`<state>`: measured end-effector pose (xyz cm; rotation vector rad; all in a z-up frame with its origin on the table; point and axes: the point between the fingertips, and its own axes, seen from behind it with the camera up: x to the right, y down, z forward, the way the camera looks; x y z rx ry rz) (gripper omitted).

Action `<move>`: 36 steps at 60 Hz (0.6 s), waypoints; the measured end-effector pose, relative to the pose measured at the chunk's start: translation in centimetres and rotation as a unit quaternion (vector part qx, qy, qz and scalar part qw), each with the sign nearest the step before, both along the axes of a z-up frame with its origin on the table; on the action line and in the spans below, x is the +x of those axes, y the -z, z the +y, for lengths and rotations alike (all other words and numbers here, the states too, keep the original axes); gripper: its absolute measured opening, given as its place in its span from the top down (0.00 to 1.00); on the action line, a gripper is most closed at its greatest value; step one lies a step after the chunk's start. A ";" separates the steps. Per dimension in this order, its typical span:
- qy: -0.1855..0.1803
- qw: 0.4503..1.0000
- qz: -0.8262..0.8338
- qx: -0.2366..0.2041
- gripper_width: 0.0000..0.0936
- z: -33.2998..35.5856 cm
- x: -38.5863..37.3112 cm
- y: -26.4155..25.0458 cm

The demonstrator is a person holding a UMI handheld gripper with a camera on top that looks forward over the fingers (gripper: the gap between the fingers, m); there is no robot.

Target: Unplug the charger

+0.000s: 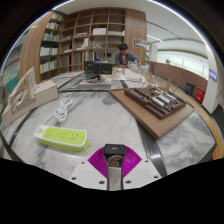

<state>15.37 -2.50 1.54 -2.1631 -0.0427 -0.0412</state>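
Note:
A small black charger block [113,150] sits between my magenta pads [99,160], and both fingers press on it. My gripper [113,156] holds it above the pale marbled table [110,120]. A white power strip with a lime-green edge [61,136] lies on the table to the left of my fingers, a short way ahead. Its white cable [64,106] curls away behind it. The charger is clear of the strip.
A brown wooden board [150,112] with a dark tray of parts [155,99] lies ahead to the right. Wooden shelving [95,35] and a person [122,54] stand at the far side of the room.

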 end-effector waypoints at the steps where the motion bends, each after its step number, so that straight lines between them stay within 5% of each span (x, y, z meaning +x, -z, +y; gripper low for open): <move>1: -0.001 1.000 -0.003 -0.003 0.85 -0.1 0.1 0.4; 11: -0.007 1.000 -0.011 -0.010 0.83 0.1 0.1 1.7; 27: -0.014 1.000 0.003 -0.026 0.64 0.8 -0.7 2.2; 30: -0.014 0.999 0.009 -0.031 0.52 0.5 -0.8 2.4; 33: -0.015 0.999 0.003 -0.033 0.22 0.2 -0.6 2.4; 36: -0.015 1.000 0.002 -0.026 0.24 0.0 -0.6 2.0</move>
